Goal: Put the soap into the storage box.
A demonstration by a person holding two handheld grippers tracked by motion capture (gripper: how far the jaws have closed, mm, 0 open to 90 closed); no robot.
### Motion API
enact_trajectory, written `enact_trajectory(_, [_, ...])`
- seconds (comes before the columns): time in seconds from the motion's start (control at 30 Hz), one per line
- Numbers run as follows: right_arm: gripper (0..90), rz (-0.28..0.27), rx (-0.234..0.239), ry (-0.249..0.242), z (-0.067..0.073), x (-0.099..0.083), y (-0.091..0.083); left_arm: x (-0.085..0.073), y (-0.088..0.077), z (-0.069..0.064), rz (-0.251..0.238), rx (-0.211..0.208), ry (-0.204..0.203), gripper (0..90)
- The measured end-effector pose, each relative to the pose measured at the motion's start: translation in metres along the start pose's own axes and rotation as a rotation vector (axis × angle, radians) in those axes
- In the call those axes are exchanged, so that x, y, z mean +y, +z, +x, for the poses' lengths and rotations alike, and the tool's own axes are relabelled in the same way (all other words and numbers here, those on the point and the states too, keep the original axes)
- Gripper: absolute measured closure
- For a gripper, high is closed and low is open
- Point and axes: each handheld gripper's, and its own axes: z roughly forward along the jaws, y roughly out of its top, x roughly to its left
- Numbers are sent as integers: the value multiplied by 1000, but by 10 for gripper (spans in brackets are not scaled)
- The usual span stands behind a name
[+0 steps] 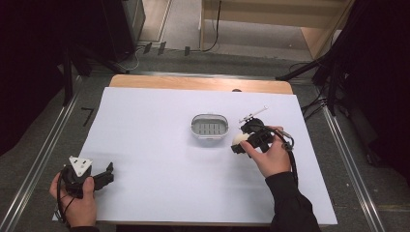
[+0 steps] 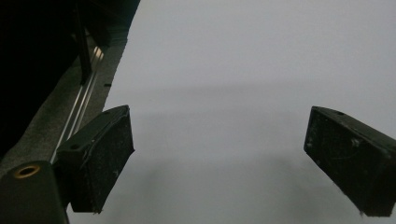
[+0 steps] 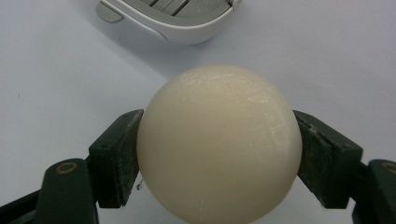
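Observation:
A cream-coloured round soap point(image 3: 218, 142) sits clamped between the two black jaws of my right gripper point(image 3: 217, 156). From above, that soap point(image 1: 239, 138) and the right gripper point(image 1: 240, 142) are just right of a white soap dish point(image 1: 209, 125) with a grey slotted insert, near the table's middle. The dish's near rim point(image 3: 177, 21) lies just beyond the soap in the right gripper view. My left gripper point(image 1: 110, 173) rests at the front left corner of the white table sheet, its jaws wide apart point(image 2: 219, 158) over bare sheet with nothing between them.
A white sheet point(image 1: 154, 159) covers most of the wooden table point(image 1: 193, 82). Metal rails point(image 1: 43, 154) run along both sides on the grey floor. A rail and the dark floor edge point(image 2: 84, 102) lie just left of the left gripper.

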Motion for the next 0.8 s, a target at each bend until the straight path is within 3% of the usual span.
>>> enact_trajectory(0.8, [240, -11, 14, -13, 6, 16, -1, 0, -1, 1, -4, 3, -13, 89])
